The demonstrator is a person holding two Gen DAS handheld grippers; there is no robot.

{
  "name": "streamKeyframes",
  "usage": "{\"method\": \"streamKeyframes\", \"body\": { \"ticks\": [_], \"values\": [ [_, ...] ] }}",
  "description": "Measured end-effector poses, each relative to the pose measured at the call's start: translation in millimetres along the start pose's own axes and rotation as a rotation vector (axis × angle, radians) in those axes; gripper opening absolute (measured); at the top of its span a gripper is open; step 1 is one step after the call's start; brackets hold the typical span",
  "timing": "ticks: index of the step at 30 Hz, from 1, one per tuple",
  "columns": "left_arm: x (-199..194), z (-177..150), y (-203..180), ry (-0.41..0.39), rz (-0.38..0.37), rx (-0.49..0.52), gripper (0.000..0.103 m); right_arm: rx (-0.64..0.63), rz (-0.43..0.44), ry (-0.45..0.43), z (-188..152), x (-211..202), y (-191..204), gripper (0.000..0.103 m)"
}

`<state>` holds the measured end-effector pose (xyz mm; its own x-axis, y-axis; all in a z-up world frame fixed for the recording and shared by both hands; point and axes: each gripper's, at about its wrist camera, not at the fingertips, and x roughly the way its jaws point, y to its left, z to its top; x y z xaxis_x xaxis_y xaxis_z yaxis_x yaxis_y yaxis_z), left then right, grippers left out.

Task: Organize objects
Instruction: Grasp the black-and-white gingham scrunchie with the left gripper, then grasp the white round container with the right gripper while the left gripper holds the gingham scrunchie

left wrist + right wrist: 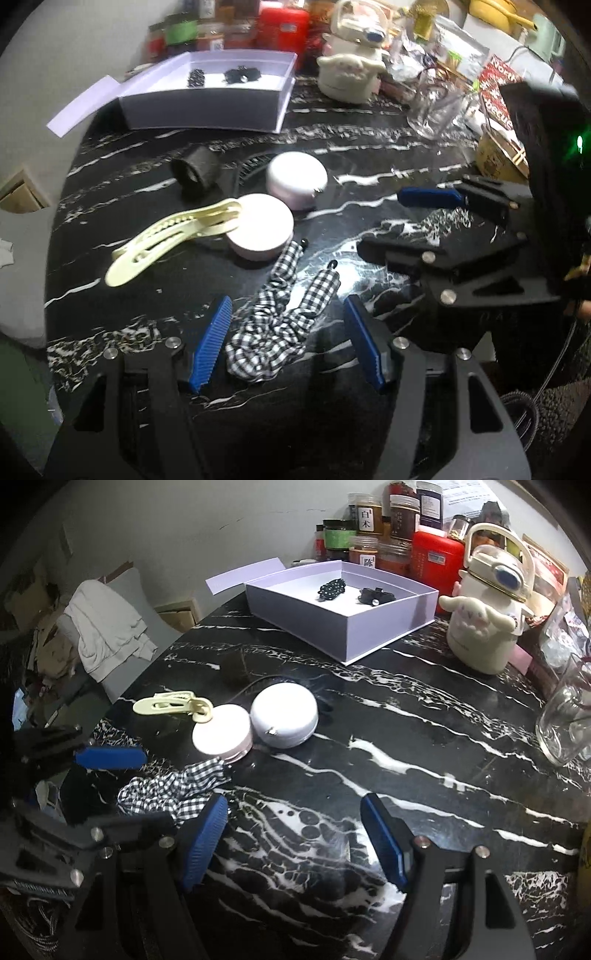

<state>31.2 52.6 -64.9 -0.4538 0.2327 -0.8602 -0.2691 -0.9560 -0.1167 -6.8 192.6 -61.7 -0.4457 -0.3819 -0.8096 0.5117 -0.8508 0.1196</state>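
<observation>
A black-and-white gingham scrunchie [275, 328] lies on the black marble table between the blue pads of my left gripper [286, 343], which is open around it. It also shows in the right wrist view [173, 786]. My right gripper [295, 834] is open and empty over bare marble; it also shows in the left wrist view [402, 225]. Beyond lie a cream hair clip [166, 240], two round pink cases [264, 225] [297, 177] and a black cylinder [195, 171]. An open lilac box [347, 635] at the back holds two dark hair accessories [332, 589].
A cream character kettle [484, 627], jars [369, 528], a red container [436, 557] and a glass mug [565, 723] stand along the back and right edge. A chair with white cloth [107, 635] stands left of the table.
</observation>
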Motion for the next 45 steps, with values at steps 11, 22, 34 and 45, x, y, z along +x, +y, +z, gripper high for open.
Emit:
{"method": "streamKeyframes", "body": {
  "ticks": [11, 22, 34, 45],
  "values": [
    [21.7, -2.6, 4.6, 0.029, 0.026, -0.019, 0.058, 0.042, 0.027, -0.007, 23.1, 17.6, -8.9, 0.076],
    [14.2, -4.9, 37.7, -0.001, 0.011, -0.186, 0.029, 0.005, 0.015, -0.015, 60.4, 50.1, 7.5, 0.076],
    [13.3, -6.6, 37.8, 0.012, 0.008, -0.186, 0.029, 0.005, 0.026, -0.031, 50.9, 50.7, 7.1, 0.053],
    [9.6, -13.8, 31.5, 0.005, 0.011, -0.183, 0.029, 0.016, -0.006, -0.028, 21.5, 26.7, 4.4, 0.053]
  ]
}}
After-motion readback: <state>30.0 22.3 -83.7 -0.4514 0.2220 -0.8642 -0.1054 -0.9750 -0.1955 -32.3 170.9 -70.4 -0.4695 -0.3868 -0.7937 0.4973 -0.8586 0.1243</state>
